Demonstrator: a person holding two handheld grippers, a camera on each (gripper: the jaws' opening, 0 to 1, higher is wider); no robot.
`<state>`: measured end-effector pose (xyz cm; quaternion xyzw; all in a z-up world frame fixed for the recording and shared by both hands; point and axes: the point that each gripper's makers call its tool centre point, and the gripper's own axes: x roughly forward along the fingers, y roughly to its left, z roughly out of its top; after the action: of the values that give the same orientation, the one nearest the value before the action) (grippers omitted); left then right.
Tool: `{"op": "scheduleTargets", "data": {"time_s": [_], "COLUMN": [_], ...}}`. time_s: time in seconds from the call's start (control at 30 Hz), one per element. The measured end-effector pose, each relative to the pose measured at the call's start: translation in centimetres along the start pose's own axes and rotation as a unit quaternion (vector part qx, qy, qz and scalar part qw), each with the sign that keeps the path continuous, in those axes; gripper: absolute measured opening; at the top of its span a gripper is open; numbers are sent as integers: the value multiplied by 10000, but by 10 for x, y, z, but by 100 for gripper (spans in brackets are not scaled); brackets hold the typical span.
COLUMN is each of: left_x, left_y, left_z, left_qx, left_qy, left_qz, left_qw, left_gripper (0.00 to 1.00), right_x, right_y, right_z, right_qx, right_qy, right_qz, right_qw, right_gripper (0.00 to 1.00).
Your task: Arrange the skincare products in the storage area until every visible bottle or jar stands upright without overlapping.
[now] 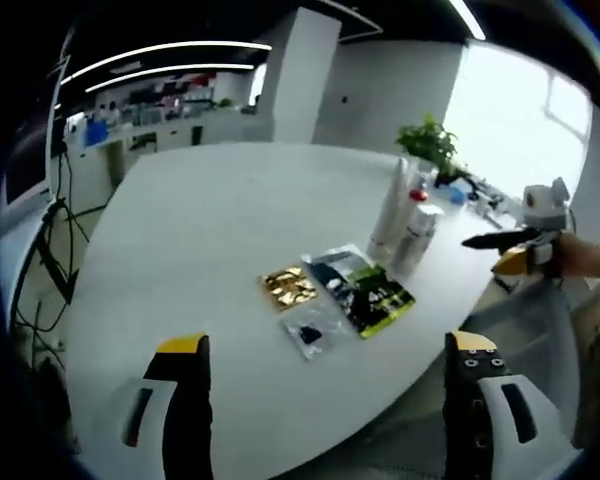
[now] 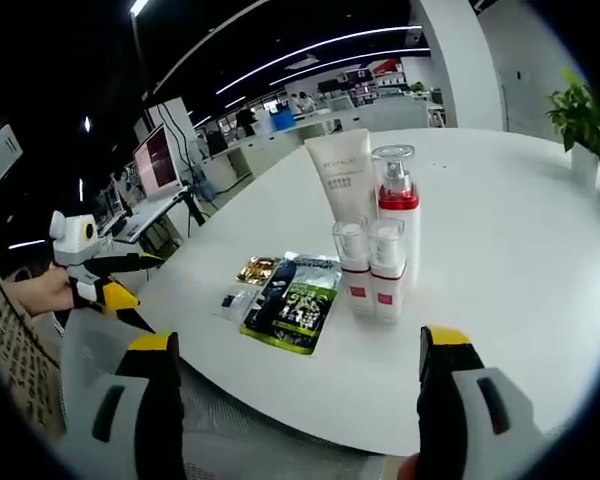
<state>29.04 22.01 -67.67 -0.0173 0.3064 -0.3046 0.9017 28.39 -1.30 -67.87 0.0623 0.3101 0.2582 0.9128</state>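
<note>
White tube [image 2: 342,173], red-collared pump bottle [image 2: 395,200], two small clear-capped bottles [image 2: 371,266] upright, clustered on tabletop [image 2: 500,230]. Both grippers [image 1: 325,355] [image 2: 295,350] wide open, empty.

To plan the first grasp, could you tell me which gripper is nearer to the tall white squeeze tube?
Right. The right gripper faces the tall white squeeze tube from the near white table edge; the left gripper is farther off, beyond the sachets.
</note>
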Motion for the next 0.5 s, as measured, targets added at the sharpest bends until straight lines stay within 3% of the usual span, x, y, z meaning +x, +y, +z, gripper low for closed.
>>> {"op": "scheduleTargets", "data": {"time_s": [0.5], "left_x": [0], "left_y": [0], "left_z": [-7], "left_qx": [88], "left_qy": [144], "left_qz": [1], "left_qw": [9999], "left_gripper": [96], "right_x": [1], "right_y": [2], "right_z": [-4], "right_qx": [-157], "right_qy": [105], "right_qz": [2], "right_qw": [9998], "right_gripper": [100]}}
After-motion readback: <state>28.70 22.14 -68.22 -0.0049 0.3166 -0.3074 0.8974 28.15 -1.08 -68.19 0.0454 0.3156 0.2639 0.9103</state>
